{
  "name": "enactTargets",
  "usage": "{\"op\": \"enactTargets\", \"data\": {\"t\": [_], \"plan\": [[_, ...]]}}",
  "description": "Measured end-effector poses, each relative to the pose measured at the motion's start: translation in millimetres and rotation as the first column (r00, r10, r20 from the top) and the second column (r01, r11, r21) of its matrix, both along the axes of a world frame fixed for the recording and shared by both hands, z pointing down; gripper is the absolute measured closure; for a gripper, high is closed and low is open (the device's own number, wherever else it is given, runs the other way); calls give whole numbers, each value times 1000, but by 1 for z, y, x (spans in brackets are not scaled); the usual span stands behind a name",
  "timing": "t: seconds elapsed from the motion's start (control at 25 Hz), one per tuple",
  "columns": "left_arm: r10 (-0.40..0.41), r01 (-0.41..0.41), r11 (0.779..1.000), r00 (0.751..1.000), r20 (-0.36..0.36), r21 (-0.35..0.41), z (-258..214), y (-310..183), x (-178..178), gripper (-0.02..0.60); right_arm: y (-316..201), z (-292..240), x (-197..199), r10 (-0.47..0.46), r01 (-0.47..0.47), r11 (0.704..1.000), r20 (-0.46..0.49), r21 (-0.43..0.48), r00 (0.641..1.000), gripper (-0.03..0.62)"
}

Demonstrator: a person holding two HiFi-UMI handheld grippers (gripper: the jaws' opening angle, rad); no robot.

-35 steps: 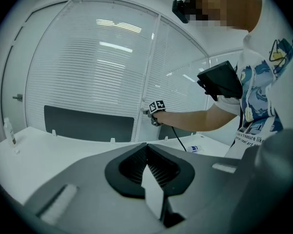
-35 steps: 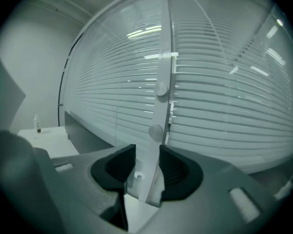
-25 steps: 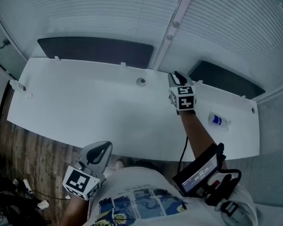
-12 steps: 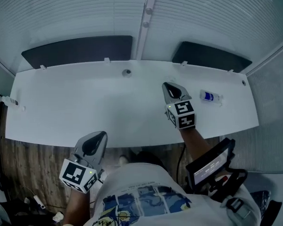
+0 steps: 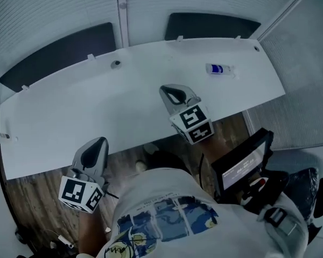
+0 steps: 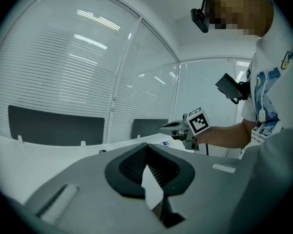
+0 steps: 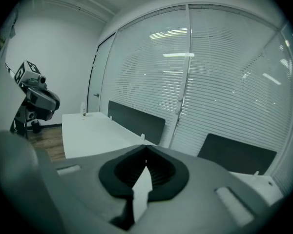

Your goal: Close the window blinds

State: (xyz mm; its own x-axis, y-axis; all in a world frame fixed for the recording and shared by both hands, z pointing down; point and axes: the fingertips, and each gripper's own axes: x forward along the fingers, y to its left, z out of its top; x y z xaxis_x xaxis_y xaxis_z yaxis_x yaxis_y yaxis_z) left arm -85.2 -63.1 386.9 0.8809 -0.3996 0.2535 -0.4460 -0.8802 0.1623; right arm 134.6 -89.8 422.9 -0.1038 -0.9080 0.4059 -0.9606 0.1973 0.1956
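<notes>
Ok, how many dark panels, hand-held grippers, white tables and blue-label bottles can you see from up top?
Dark panels: 2
Hand-held grippers: 2
White table: 1
Blue-label bottle: 1
Total: 6

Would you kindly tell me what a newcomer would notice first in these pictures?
White slatted blinds cover the window wall behind a long white desk, which bears a small bottle near its right end. The right hand-held gripper hangs shut over the desk's near edge, the left hand-held gripper further left along it.
</notes>
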Motion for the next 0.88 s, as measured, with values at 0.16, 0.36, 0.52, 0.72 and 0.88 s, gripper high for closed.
{"op": "enactTargets", "data": {"t": [0.16,0.36,0.52,0.72,0.88], "plan": [[36,-36,999,999,5,14,3,16,10,577,22,-6,-5,-6,6,1000,3,21,1000,591],[58,-58,998,998,7,19,10,42,17,577,58,-13,-8,-17,17,999,-3,33,1000,591],[55,-55,998,998,21,29,9,57,22,577,83,-12,-7,-25,24,999,25,44,999,591],[70,-70,997,997,13,26,11,89,39,577,125,-13,4,-22,20,999,43,48,999,591],[70,-70,996,997,13,50,3,115,45,577,161,-14,13,-22,19,998,53,58,998,591]]}}
